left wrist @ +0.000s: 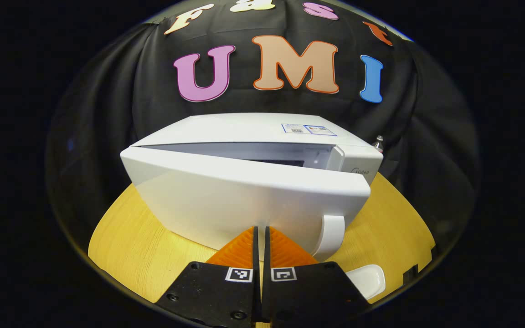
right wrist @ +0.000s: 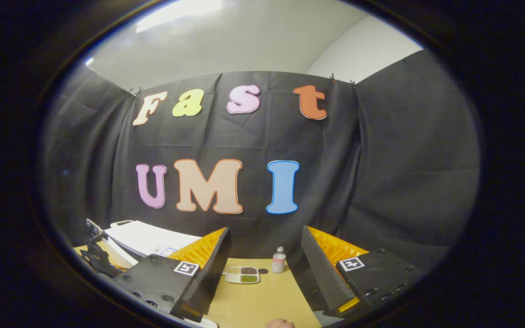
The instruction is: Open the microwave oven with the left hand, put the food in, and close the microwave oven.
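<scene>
Left tongs pressed together at the microwave door, right tongs spread wide over the table

The left gripper point(left wrist: 261, 237) has its fingers closed with nothing between them, tips just at the microwave's point(left wrist: 262, 182) door, which stands ajar beside its handle point(left wrist: 331, 237). The right gripper point(right wrist: 262, 273) gapes open, empty, above the wooden table point(right wrist: 262, 305); beyond it sit a compartment food tray point(right wrist: 242, 274) and a small bottle point(right wrist: 279, 260) near each other
</scene>
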The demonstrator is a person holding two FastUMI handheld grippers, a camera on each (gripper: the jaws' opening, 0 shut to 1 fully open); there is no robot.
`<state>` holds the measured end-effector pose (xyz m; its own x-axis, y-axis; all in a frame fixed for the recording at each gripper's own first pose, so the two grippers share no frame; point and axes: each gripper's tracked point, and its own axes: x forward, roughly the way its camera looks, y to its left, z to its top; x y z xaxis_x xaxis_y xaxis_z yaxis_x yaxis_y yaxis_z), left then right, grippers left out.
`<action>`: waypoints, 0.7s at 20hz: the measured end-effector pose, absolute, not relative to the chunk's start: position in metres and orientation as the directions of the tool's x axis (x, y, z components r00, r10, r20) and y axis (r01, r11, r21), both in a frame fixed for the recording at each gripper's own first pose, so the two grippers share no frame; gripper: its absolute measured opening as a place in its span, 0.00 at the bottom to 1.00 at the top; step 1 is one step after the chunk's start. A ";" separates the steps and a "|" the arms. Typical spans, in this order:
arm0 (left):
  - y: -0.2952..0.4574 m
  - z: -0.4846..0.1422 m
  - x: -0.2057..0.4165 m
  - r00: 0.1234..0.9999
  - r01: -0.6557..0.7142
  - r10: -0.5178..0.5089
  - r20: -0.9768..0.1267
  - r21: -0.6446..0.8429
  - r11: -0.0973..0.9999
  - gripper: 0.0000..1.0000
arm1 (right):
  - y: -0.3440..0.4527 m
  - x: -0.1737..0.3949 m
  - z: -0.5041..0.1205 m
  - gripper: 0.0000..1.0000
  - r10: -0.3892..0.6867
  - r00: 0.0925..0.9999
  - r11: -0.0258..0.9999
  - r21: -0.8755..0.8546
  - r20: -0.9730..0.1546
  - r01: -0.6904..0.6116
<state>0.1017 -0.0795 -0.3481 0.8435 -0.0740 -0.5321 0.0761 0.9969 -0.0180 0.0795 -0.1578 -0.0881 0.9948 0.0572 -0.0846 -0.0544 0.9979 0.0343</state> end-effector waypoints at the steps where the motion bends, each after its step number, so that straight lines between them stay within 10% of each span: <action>1: -0.081 -0.349 0.106 0.845 0.076 -0.073 -0.530 -0.016 0.997 0.00 | -0.159 0.080 -0.087 0.85 0.060 0.995 0.998 0.035 -0.085 -0.058; 14: -0.088 -0.349 0.142 0.842 0.052 -0.089 -0.532 -0.085 0.995 0.00 | -0.160 0.079 -0.080 0.95 0.054 0.995 0.999 0.006 -0.083 -0.054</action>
<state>0.1425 -0.0876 -0.3486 0.8418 -0.0894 -0.5324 0.0521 0.9950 -0.0847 0.0787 -0.1600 -0.0805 0.9951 0.0542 -0.0827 -0.0538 0.9985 0.0062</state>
